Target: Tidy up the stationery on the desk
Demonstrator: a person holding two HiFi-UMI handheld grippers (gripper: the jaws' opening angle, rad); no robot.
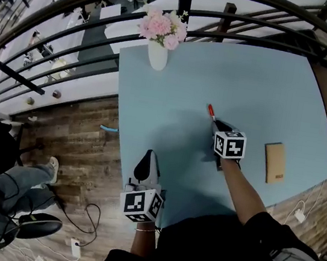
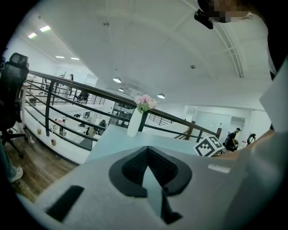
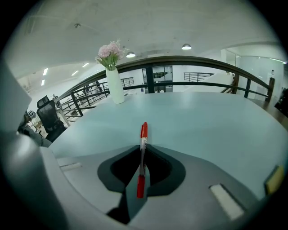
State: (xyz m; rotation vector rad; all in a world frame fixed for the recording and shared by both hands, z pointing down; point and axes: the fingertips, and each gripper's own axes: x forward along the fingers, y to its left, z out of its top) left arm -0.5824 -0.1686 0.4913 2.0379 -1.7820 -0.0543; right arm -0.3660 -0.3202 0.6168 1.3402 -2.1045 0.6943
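Two pieces of stationery lie out on the pale blue worktop (image 1: 266,93), and nothing looks put away yet. At far left, our left tongs (image 1: 148,158) hover at the worktop's near corner, closed on nothing. Further back stands one white vase of pink flowers (image 1: 157,53), the only ornament. At centre, our right tongs (image 3: 142,149) pinch the one red-capped marker pen (image 3: 143,131) by its barrel, with the cap pointing away from us. Whether it has left the surface, we cannot tell. To the right, well apart from the pen, lies one tan rectangular notepad (image 1: 274,163), flat and untouched. We judge the job barely begun: the pen is in hand, the notepad is left, and no tray or holder for either is in view.
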